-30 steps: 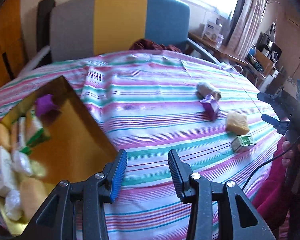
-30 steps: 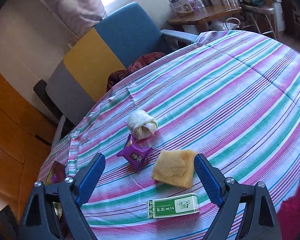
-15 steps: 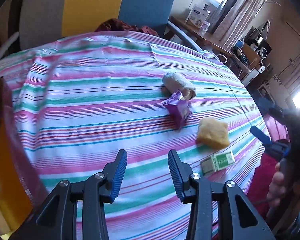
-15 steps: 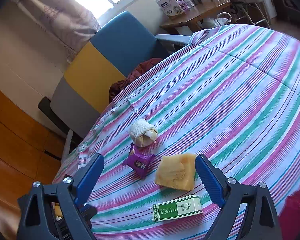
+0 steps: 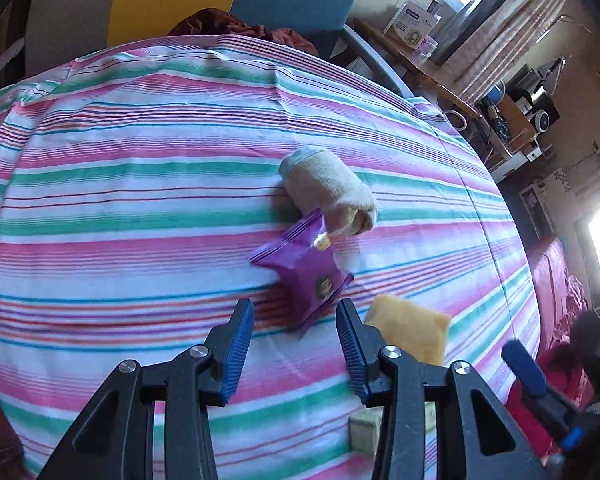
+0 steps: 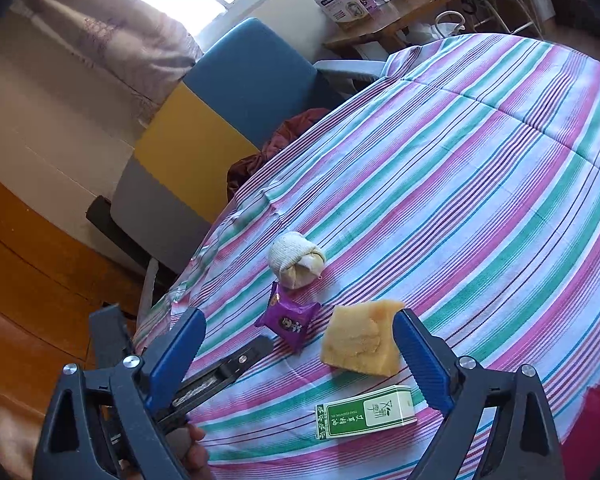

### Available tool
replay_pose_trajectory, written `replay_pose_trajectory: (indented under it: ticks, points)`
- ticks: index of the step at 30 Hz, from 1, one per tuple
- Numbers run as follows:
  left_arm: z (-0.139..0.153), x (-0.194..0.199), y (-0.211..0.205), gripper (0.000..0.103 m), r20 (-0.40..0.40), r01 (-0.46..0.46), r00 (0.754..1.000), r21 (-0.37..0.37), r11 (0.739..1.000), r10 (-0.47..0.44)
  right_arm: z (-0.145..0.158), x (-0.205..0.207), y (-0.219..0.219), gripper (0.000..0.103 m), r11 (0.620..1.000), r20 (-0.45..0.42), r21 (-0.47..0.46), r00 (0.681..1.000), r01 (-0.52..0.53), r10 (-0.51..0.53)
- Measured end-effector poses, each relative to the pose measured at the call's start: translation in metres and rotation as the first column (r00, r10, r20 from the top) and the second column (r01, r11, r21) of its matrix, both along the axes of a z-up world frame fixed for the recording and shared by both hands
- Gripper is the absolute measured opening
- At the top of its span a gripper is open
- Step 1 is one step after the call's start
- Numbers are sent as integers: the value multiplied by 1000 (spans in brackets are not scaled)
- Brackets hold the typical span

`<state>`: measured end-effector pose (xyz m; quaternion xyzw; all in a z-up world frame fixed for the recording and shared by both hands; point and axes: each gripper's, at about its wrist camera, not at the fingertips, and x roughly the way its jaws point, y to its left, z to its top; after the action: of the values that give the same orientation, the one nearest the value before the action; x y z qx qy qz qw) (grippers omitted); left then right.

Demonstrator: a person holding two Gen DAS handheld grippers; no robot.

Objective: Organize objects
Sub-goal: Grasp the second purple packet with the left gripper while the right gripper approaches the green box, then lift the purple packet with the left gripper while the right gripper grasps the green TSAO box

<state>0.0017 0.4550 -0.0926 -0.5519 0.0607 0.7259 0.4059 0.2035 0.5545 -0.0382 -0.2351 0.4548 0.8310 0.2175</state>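
A purple snack packet lies on the striped tablecloth, just beyond my open, empty left gripper. A rolled beige cloth lies right behind the packet. A yellow sponge lies to the right of it, and a green and white box shows behind my right finger. In the right wrist view the packet, cloth roll, sponge and box lie ahead of my open, empty right gripper. The left gripper's finger reaches toward the packet.
A grey, yellow and blue chair with dark red fabric on its seat stands at the table's far edge. A wooden side table with boxes stands by the window. The table's edge is near on the right.
My left gripper has swung right, away from the gold tray of items, and closed in on the purple packet. The right gripper has held nearly still and stays wide open.
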Motion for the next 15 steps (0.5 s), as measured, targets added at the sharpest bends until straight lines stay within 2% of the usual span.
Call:
replay_pose_trajectory:
  ticks: [5,9,12,14,15]
  points:
    - [-8,-12,19,45,22,-73,997,1,997,73,-2,0,2,96,1000,-9,-17,1000,-1,0]
    - [-21,-20,33,46,17,-85,996,-37,996,86,-1,1,3,96,1000,-14,-11,1000,5,-6]
    - [-24,-20,35,43,-29,-26,999,-29,999,25,-3,2,5,96,1000,-15,-26,1000,9,-10]
    - [-24,-17,28,32,-72,25,997,-36,999,-27,-3,3,5,96,1000,-15,-26,1000,16,-16]
    - [-24,-17,24,32,-88,40,995,-40,998,-44,-3,3,6,96,1000,-12,-26,1000,18,-18]
